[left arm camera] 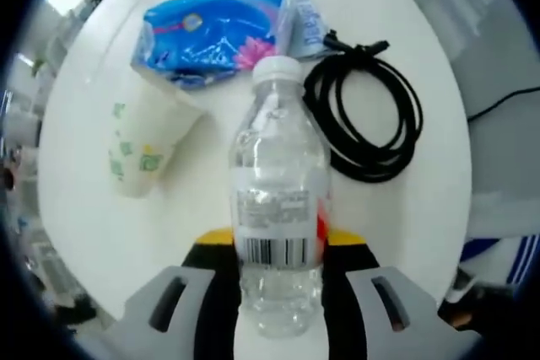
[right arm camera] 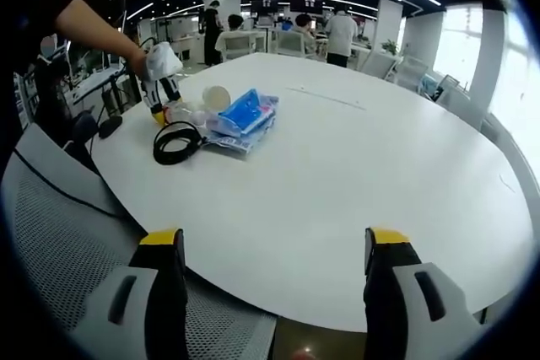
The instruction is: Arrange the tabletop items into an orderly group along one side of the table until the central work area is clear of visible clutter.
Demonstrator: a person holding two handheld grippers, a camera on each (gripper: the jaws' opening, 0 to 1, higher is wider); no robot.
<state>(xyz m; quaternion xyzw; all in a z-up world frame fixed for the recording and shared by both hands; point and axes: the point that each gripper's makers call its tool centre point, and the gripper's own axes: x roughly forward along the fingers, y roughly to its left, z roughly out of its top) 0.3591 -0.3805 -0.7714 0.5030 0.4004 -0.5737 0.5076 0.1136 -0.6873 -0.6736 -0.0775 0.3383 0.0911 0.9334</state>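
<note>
Clear btl [left arm camera: 279,208], cup [left arm camera: 145,137], tissues [left arm camera: 211,33], cable [left arm camera: 364,115] clustered.

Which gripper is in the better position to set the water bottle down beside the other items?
The left gripper: its fingers already hold the water bottle, close to the paper cup and black cable. The right gripper is open, far across the table.

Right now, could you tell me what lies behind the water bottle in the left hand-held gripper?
Behind the water bottle: a blue tissue pack, paper cup and coiled black cable. The bottle covers the table directly behind it.
</note>
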